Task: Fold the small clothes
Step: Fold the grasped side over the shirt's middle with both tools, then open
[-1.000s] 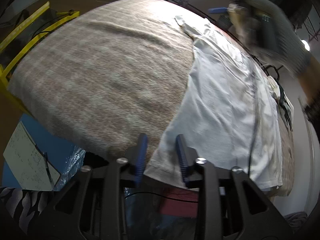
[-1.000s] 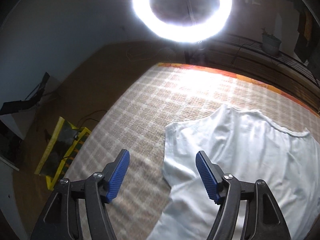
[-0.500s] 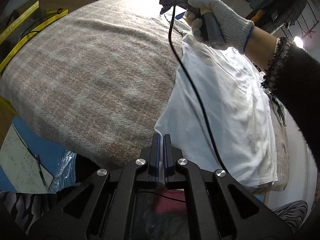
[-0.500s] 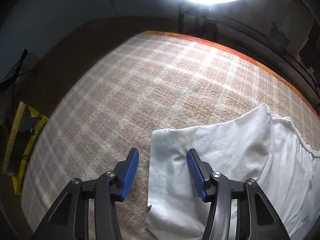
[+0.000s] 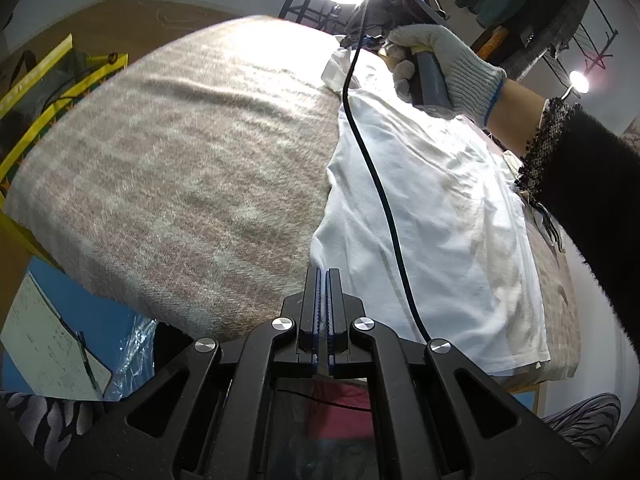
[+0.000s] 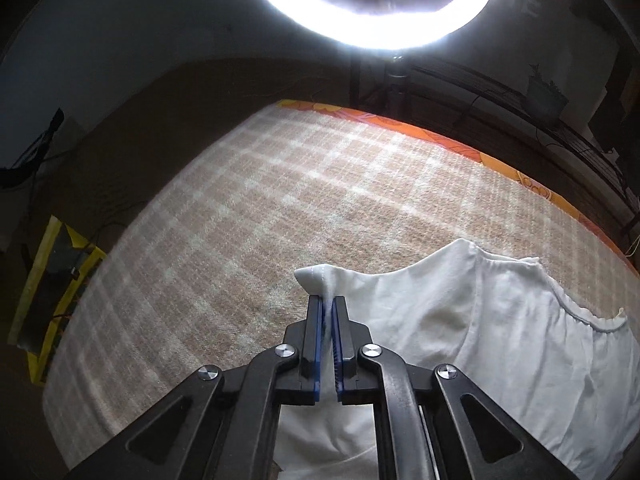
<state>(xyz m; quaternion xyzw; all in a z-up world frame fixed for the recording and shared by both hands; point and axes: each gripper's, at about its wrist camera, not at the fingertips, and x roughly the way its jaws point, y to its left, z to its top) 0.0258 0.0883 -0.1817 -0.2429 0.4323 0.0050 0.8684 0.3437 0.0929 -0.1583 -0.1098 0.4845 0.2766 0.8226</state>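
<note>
A white shirt (image 5: 440,208) lies spread on the right half of a brown plaid blanket (image 5: 192,152) that covers the table. My left gripper (image 5: 322,272) is shut on the shirt's near hem corner at the table's front edge, and the cloth rises slightly to its tips. In the right wrist view my right gripper (image 6: 328,300) is shut on a pinched-up sleeve corner of the shirt (image 6: 520,340), which peaks just above the blue pads (image 6: 318,332). A gloved hand (image 5: 448,68) holds that gripper at the shirt's far end.
A black cable (image 5: 384,208) trails from the right gripper across the shirt. A bright ring light (image 6: 372,28) stands behind the table. A yellow frame (image 5: 48,80) sits on the floor to the left, and a paper sheet (image 5: 48,352) lies below the front edge.
The left jaws closed on the hem corner and lifted it a little. The right gripper came down over the sleeve corner and closed on it, bunching the cloth upward.
</note>
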